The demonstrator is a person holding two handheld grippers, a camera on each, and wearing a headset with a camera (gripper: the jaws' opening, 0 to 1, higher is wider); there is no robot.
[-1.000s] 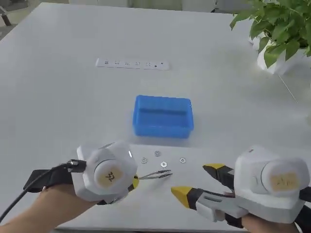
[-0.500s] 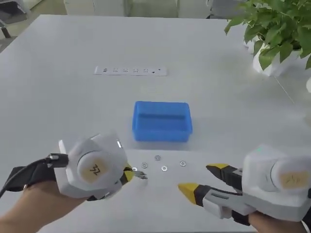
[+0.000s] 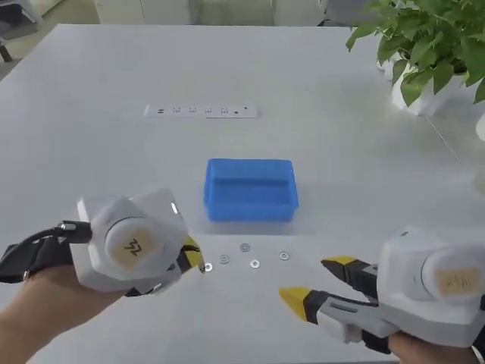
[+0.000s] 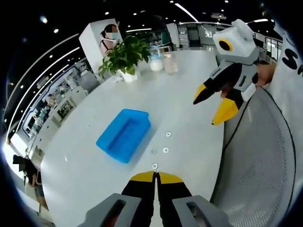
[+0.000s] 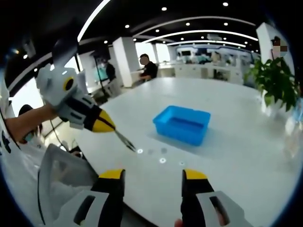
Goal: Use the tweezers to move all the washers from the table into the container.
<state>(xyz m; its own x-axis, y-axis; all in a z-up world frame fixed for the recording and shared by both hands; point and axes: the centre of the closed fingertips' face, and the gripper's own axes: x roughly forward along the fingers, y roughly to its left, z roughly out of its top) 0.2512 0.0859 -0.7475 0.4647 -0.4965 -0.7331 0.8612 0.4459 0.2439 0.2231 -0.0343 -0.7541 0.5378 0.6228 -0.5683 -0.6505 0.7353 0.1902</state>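
Thin metal tweezers (image 5: 125, 140) are clamped in the left gripper's (image 4: 155, 176) fingers, aimed at small round washers (image 3: 255, 264) near the counter's (image 3: 341, 152) front edge. The right gripper's (image 5: 154, 175) fingers stand apart, empty.

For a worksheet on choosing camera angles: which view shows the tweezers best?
The right gripper view: the tweezers stick out side-on from the left gripper, tips near a washer. In the head view that gripper's body hides almost all of them. The left gripper view looks along them, between shut jaws, so they barely show.
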